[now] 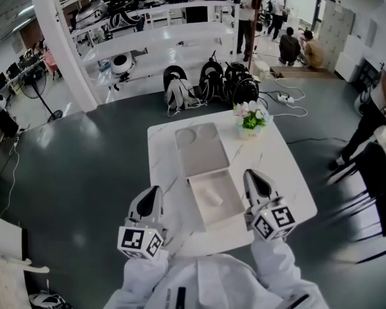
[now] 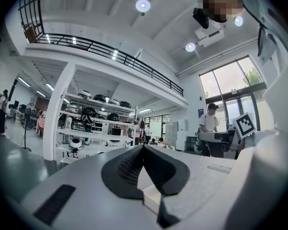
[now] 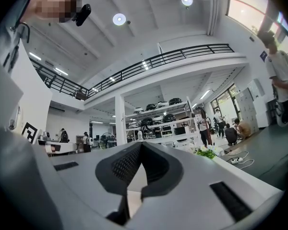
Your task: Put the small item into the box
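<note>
Quick status from my end: both claws are pressed together w/ nothing in them. The left gripper [image 1: 156, 192] and right gripper [image 1: 251, 174] sit level on either side of the open white cardboard box [image 1: 194, 199] on the white marble-look table [image 1: 283, 166]. The small white cylinder-ish item [image 1: 212, 197] is already lying inside the box, so imo the put-in part looks done. The pale grey flat lid [image 1: 199, 148] lies just behind the box (hinged or loose? can't tell).

What worries me: the box is near the table's front edge w/ both claws close to its walls. A sloppy pull-away could bump it and shove it off or tip the item out. A wide swing could also clip the little pot of flowers [image 1: 251, 121] beside the lid.
</note>
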Demonstrator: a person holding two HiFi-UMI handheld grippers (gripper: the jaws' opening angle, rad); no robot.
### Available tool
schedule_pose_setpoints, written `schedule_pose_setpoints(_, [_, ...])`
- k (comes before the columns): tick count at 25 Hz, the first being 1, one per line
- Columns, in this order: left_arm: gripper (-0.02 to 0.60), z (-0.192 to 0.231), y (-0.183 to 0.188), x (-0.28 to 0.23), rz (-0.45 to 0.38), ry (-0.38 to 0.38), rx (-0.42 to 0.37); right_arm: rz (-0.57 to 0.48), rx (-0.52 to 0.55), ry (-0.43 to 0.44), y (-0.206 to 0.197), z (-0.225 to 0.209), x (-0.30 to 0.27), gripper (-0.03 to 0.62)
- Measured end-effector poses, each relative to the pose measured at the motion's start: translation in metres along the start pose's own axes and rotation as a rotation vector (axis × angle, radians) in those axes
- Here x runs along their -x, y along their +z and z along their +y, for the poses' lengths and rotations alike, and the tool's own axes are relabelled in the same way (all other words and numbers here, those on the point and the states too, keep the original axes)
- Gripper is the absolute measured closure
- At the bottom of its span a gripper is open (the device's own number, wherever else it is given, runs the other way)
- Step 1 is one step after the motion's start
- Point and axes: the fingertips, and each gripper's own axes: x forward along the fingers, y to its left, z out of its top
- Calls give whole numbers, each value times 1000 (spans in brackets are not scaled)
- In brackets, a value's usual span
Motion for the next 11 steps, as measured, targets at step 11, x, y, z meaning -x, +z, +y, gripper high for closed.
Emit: schedule_pose_setpoints(11, [583, -5, -7, 2, 25, 8, 2, 22, 12, -4, -5, -7, 7, 602])
